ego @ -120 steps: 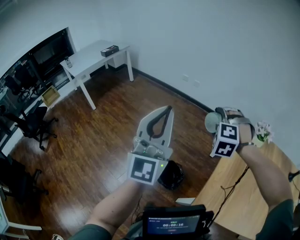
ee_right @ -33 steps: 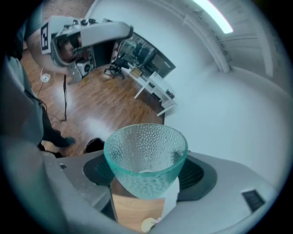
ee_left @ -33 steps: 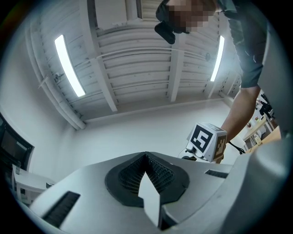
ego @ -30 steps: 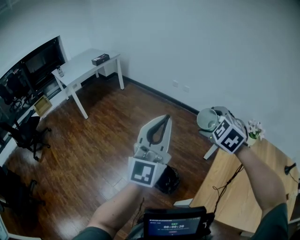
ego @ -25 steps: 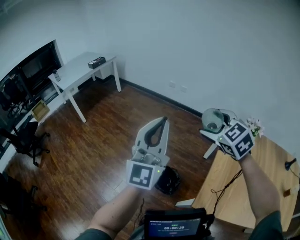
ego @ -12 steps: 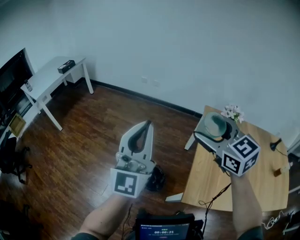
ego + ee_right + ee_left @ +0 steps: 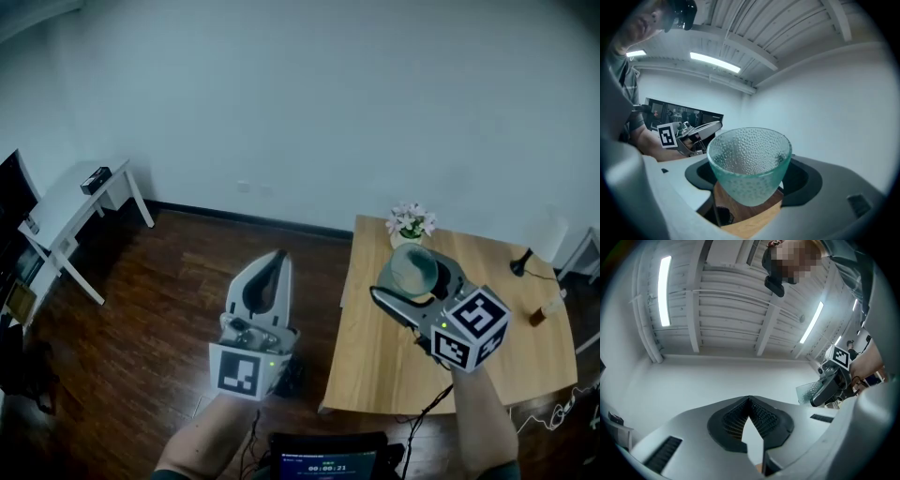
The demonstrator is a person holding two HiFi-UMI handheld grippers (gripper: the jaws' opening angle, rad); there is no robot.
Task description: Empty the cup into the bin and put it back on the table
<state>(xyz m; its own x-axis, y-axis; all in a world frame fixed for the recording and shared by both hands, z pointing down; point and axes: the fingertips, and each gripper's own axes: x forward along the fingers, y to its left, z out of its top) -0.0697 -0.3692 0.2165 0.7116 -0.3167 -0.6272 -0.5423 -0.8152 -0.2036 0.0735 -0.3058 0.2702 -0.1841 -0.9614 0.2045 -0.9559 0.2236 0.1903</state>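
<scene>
Head view, toward 3 o'clock: gripping the dimpled glass cup (image 7: 413,268) mouth-up in the right gripper (image 7: 412,281), jaws spread wide against its sides, above the wooden table (image 7: 375,361) near its left edge. Flowers (image 7: 410,221) at 12 o'clock of the cup. At 7 o'clock, holding the left gripper (image 7: 266,277) empty, jaws pinched together, over dark floor (image 7: 141,309).

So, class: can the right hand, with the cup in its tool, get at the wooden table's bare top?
Probably yes. The right tool holds the cup over the table, the wood below looks bare, and the flower pot stands off at the far edge.
</scene>
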